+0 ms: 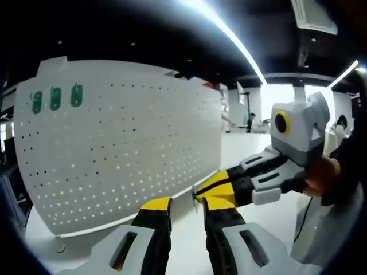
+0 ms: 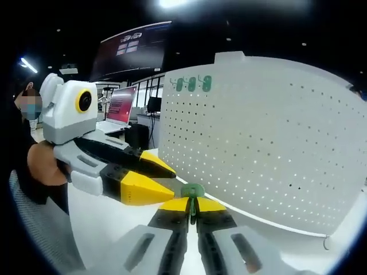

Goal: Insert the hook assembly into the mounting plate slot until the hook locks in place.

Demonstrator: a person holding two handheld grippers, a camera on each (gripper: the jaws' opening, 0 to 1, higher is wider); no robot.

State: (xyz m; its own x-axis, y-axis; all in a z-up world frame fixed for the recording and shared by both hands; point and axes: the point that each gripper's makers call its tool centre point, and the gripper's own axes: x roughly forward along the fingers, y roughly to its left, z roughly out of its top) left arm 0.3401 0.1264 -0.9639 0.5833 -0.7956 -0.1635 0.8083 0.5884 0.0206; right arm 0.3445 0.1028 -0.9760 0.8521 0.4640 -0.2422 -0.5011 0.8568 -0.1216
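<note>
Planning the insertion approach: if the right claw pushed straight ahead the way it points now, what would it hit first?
Probably the white pegboard: the right claw, shut on a green hook, points at its lower edge, though depth is unclear.

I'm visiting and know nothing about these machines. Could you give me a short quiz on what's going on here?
1. True or false: three green hooks already sit near the top of the white pegboard.
2. Which claw grips a green hook? A) left B) right
3. Fill in: the left claw has its jaws ____.

Key: 1 true; 2 B, the right claw; 3 open, with nothing between them.
</note>
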